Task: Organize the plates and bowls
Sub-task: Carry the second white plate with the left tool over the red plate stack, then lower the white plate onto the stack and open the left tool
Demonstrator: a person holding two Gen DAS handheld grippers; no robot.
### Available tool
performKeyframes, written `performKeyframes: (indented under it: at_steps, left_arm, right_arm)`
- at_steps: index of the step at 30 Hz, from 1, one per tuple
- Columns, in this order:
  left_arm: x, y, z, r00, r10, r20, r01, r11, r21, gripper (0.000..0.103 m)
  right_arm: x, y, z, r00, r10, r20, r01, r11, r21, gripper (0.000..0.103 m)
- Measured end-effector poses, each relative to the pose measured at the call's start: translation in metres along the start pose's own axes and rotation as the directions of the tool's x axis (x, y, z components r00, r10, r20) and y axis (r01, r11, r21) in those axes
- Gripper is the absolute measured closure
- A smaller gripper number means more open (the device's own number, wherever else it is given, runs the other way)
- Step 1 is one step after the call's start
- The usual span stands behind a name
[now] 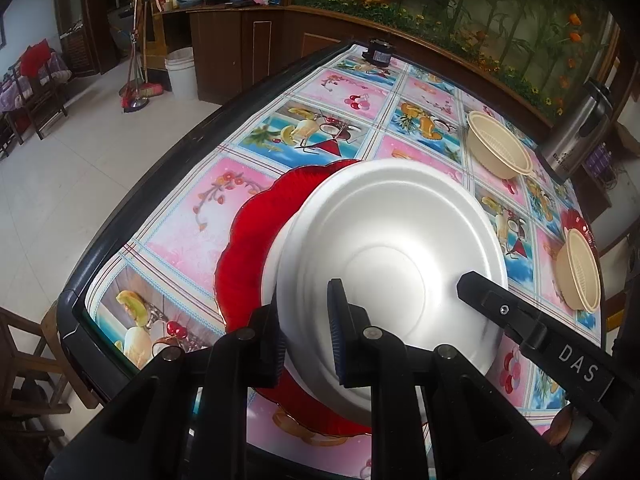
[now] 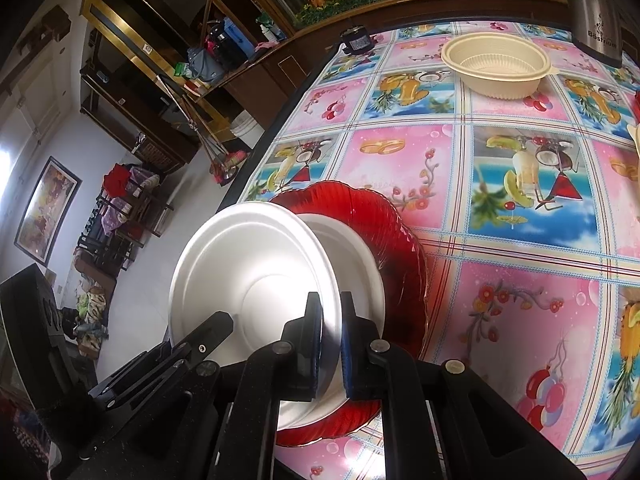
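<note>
A white foam bowl (image 1: 392, 248) is tilted over a second white bowl (image 2: 352, 256) that sits on a red scalloped plate (image 1: 248, 248) near the table's left edge. My left gripper (image 1: 306, 332) is shut on the tilted bowl's rim. My right gripper (image 2: 331, 340) is shut on the same bowl's (image 2: 248, 280) opposite rim; its black finger (image 1: 520, 320) shows in the left wrist view. The red plate also shows in the right wrist view (image 2: 384, 220).
A beige plastic bowl (image 1: 500, 144) stands at the far side of the fruit-print table (image 2: 500, 280); it also shows in the right wrist view (image 2: 496, 64). Another beige bowl (image 1: 580, 272) sits on a red plate at the right. A steel kettle (image 1: 580, 128) stands at the back.
</note>
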State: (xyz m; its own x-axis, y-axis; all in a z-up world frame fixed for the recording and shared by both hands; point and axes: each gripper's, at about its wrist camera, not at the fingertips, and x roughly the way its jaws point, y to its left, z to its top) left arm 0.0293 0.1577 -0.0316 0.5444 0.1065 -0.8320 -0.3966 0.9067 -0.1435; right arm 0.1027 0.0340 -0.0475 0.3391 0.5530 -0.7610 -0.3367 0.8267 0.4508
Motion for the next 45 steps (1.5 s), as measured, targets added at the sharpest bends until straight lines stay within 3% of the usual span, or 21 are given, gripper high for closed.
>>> performKeyframes:
  at_steps: [10, 28, 32, 35, 37, 39, 41, 45]
  left_arm:
    - [-0.008, 0.001, 0.001, 1.0, -0.015, 0.016, 0.015, 1.0, 0.002, 0.087]
    - [-0.001, 0.005, 0.001, 1.0, -0.014, -0.026, 0.013, 1.0, -0.024, 0.086]
    - [-0.002, 0.007, 0.0, 0.999, -0.034, -0.035, 0.033, 0.999, -0.027, 0.081]
    - [-0.005, 0.008, -0.001, 0.997, -0.059, -0.046, 0.057, 0.998, -0.035, 0.076]
    - [-0.009, 0.007, -0.001, 0.997, -0.069, -0.042, 0.068, 0.997, -0.038, 0.068]
    - [-0.013, 0.007, -0.001, 0.997, -0.065, -0.039, 0.064, 0.997, -0.047, 0.04]
    - [-0.021, 0.007, 0.0, 0.997, -0.072, -0.009, 0.072, 0.996, -0.053, 0.038]
    - [-0.037, 0.006, 0.005, 0.996, -0.08, 0.051, 0.083, 0.994, -0.071, 0.038]
  right_arm:
    - [-0.008, 0.004, 0.001, 1.0, -0.002, 0.017, 0.002, 1.0, -0.002, 0.095]
    - [0.001, 0.002, -0.001, 1.0, -0.025, -0.017, 0.025, 1.0, -0.001, 0.09]
    - [-0.002, 0.002, -0.002, 0.999, -0.031, -0.013, 0.031, 1.0, -0.003, 0.087]
    - [-0.003, 0.003, -0.003, 1.0, -0.019, -0.023, 0.018, 1.0, -0.005, 0.079]
    - [-0.005, 0.004, -0.004, 1.0, -0.016, -0.021, 0.016, 1.0, -0.014, 0.074]
    - [-0.01, 0.005, -0.005, 1.0, -0.028, -0.009, 0.028, 0.999, -0.015, 0.066]
    - [-0.015, 0.004, -0.004, 1.0, -0.031, 0.0, 0.031, 0.999, -0.004, 0.053]
    - [-0.026, -0.002, -0.001, 0.999, -0.021, 0.033, 0.02, 1.0, 0.012, 0.053]
